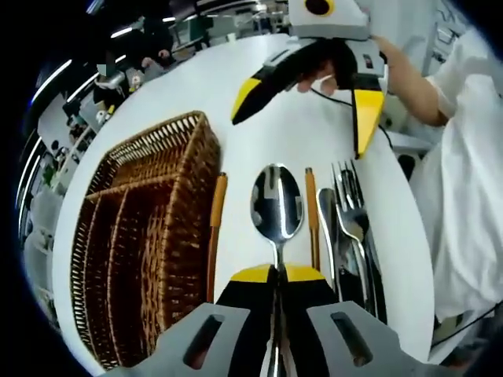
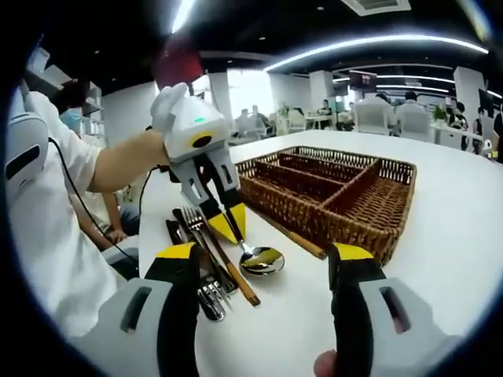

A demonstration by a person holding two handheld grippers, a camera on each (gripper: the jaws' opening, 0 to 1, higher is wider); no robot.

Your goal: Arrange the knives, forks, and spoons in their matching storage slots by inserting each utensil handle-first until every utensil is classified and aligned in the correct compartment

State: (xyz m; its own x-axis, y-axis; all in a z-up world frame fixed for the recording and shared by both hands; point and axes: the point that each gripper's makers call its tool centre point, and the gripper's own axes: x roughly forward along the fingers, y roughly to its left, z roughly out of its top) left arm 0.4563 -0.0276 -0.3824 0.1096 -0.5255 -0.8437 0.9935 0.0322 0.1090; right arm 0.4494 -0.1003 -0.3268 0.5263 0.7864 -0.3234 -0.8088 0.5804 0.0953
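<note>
My left gripper [image 1: 277, 275] is shut on the handle of a steel spoon [image 1: 277, 203], whose bowl lies just ahead on the white table. Left of it sits a brown wicker tray [image 1: 149, 236] with long compartments. Wooden-handled utensils [image 1: 215, 228] lie on both sides of the spoon, and a pile of forks and knives [image 1: 351, 228] lies to the right. My right gripper [image 1: 302, 129] hovers open beyond the spoon. In the right gripper view, my right gripper [image 2: 265, 255] stands wide open facing the left gripper [image 2: 228, 224], the spoon [image 2: 263, 259], the cutlery pile [image 2: 200, 271] and the tray [image 2: 330, 188].
The round white table [image 1: 259, 86] has bare surface beyond the spoon and to the tray's far side. A person in white [image 2: 47, 204] stands at the table's edge by the cutlery. Other tables and people sit far back in the room.
</note>
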